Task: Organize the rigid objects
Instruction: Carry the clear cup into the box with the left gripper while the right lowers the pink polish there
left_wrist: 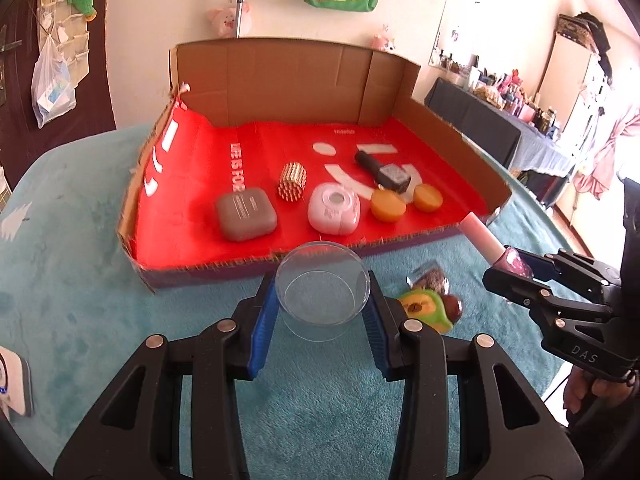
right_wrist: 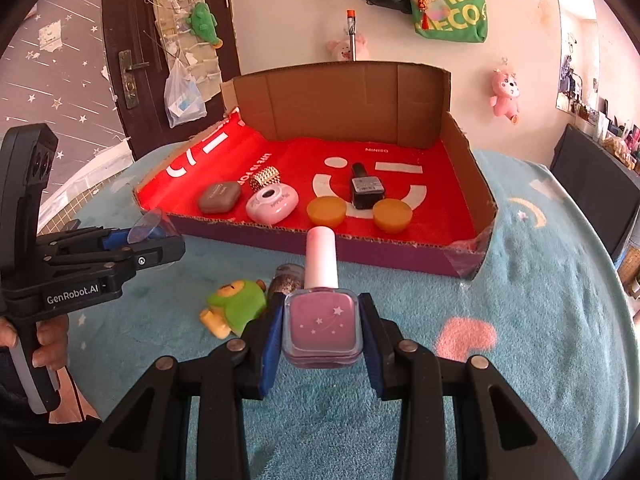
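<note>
Left tool (left_wrist: pixel 322 300) clamped on clear round plastic dish (left_wrist: pixel 323 294), before cardboard tray (left_wrist: pixel 256 270) | right tool (right_wrist: pixel 322 330) clamped on pink square glass polish bottle (right_wrist: pixel 322 326) | we judge both light, rigid, slippery; glass fragile; hold at flat sides.

Teal blanket (right_wrist: pixel 520 320): box (right_wrist: pixel 360 248), frog toy (right_wrist: pixel 236 304)

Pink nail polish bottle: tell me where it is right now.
Right wrist view, centre: the pink nail polish bottle is clamped in the right gripper above the teal blanket, before the cardboard tray.
</note>
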`<state>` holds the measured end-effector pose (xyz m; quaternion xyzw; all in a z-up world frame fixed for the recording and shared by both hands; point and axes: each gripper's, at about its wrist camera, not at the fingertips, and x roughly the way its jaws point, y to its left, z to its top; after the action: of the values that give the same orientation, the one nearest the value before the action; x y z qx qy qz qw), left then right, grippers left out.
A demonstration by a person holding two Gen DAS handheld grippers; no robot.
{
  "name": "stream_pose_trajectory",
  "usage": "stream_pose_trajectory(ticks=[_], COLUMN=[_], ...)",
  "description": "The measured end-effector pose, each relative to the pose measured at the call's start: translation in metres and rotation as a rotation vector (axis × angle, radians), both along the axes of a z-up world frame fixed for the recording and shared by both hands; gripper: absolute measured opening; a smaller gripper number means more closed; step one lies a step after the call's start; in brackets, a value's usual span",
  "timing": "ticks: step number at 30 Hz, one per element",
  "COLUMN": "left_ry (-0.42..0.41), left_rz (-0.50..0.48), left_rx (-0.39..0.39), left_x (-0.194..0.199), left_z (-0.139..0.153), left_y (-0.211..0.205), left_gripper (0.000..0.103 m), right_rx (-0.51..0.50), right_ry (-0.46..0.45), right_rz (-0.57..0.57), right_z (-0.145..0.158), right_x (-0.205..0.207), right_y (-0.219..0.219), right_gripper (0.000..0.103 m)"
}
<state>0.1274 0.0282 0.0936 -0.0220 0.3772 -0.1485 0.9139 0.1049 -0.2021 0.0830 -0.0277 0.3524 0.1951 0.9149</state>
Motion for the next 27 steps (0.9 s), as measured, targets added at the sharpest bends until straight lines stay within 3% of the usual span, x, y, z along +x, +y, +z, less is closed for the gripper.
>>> stream_pose_trajectory(ticks=[6,11,18,27], left_ry=[-0.008,0.029,0.165,0.235], left_rz=[-0.038,-0.040,-0.025,-0.019], left_rx=[0.018,0.060,0.135,0.206], left_x=[0.032,0.082,0.152,0.190], left_z=[0.028,0.031,0.005,-0.022], left_y=[0.006,0.007,0.008,0.002], left_gripper=[0.038,0.038,0.038,0.038], right_rx=[0.030,0.065,-0.011,-0.086], right_ry=[-0.033,0.002,0.075,0.208], right_rz=[0.050,0.089,0.087,0.113], right_z=[0.026,0.040,0.029,-0.004], right_x=[0.022,0.073,0.145,0.198], right_y=[0.007,0.018,0.045,0.073], right_gripper=[0.038,0.038,0.038,0.038])
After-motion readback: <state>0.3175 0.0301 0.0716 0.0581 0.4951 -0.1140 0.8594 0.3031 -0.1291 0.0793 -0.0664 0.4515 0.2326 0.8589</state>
